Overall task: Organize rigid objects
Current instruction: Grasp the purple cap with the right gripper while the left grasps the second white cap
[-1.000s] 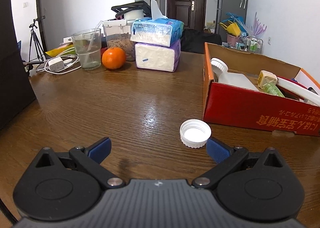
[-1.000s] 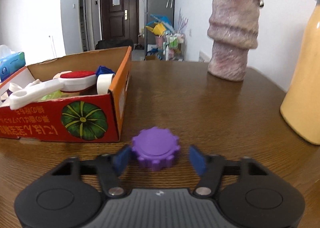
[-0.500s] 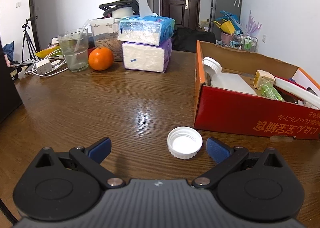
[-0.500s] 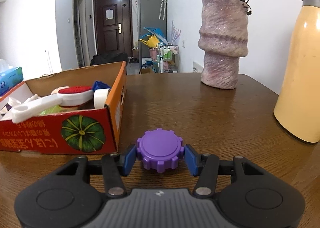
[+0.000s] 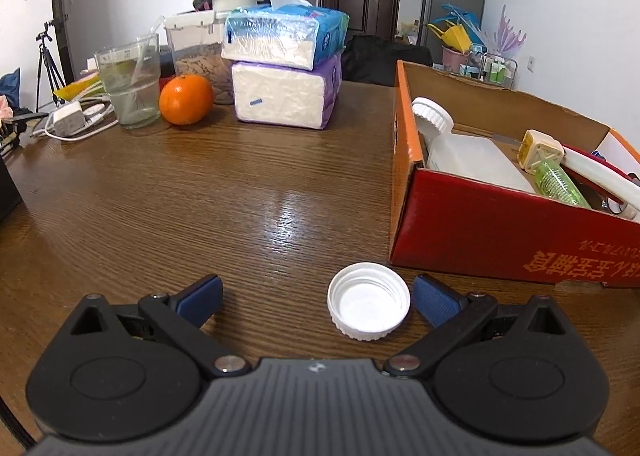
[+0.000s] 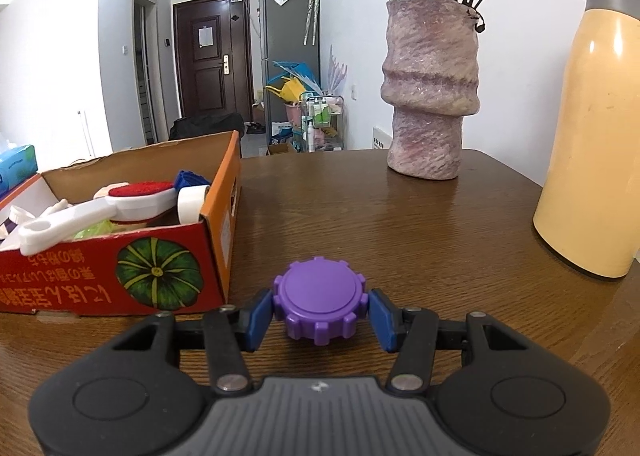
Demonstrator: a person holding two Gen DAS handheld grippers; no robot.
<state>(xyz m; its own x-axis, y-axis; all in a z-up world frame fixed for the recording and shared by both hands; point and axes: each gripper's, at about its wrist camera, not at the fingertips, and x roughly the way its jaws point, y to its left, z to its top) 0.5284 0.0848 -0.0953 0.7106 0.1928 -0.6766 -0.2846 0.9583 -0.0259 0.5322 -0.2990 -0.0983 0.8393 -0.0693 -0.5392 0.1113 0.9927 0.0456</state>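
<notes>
The right hand-held gripper (image 6: 320,314) is pinching the purple knob (image 6: 320,299) between its blue pads, just beside the near right corner of the red cardboard box (image 6: 120,276); whether the knob is lifted off the wooden desk (image 6: 400,216) or sitting on it cannot be told. The left hand-held gripper (image 5: 316,298) is sitting spread wide, with the white cap (image 5: 369,306) lying open side up on the desk just in front of the box's (image 5: 500,232) near left corner, close by the gripper's right pad and well apart from its left one. Inside the box a white bottle (image 5: 460,152) and a white-handled brush (image 6: 100,204) are lying among other items.
</notes>
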